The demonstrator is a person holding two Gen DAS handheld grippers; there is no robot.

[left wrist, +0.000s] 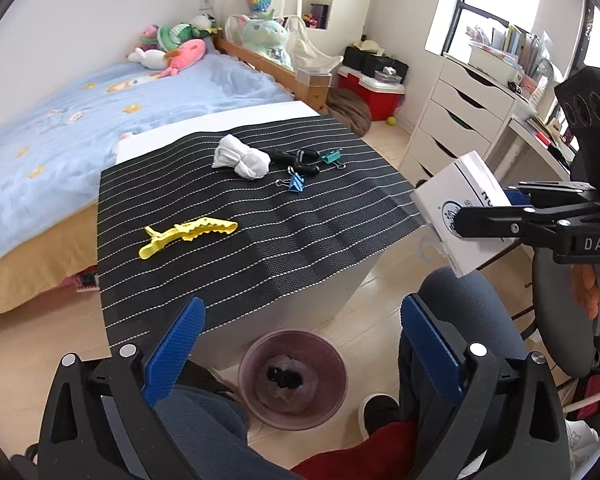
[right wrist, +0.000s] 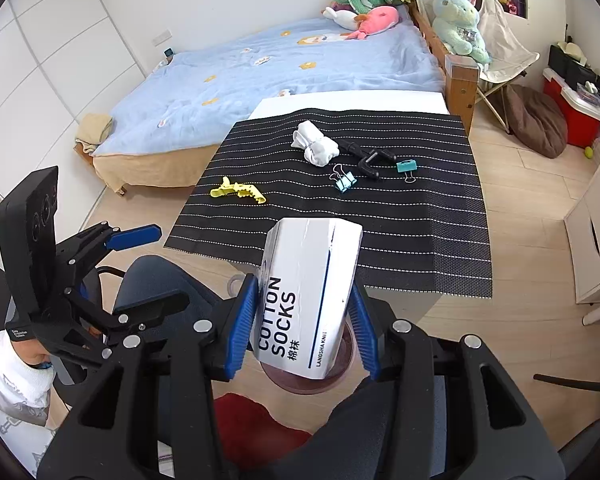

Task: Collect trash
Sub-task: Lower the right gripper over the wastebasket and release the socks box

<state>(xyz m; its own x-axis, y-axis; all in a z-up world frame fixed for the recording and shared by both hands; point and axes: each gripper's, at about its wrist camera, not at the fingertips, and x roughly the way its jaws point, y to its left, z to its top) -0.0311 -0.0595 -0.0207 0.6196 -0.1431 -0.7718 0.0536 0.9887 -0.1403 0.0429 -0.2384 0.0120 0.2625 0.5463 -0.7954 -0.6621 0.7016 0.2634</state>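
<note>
My right gripper [right wrist: 304, 289] is shut on a white cardboard box [right wrist: 308, 280] printed "COTTON SOCKS", held tilted over the near edge of the table. The same box [left wrist: 456, 204] shows at the right of the left wrist view, clamped in the right gripper [left wrist: 488, 208]. A purple waste bin [left wrist: 292, 380] stands on the floor below, with dark scraps in its bottom. Only its rim [right wrist: 300, 385] shows under the box in the right wrist view. My left gripper [left wrist: 302, 312] hangs open and empty above the bin; it also appears [right wrist: 168, 268] at the left of the right wrist view.
On the black striped mat [left wrist: 300, 232] lie a white rolled sock [left wrist: 242, 158], a yellow hair clip [left wrist: 188, 234], a black clamp [left wrist: 300, 160] and two binder clips [left wrist: 296, 184]. A bed stands behind, drawers at the right. A person's legs and an office chair crowd the bin.
</note>
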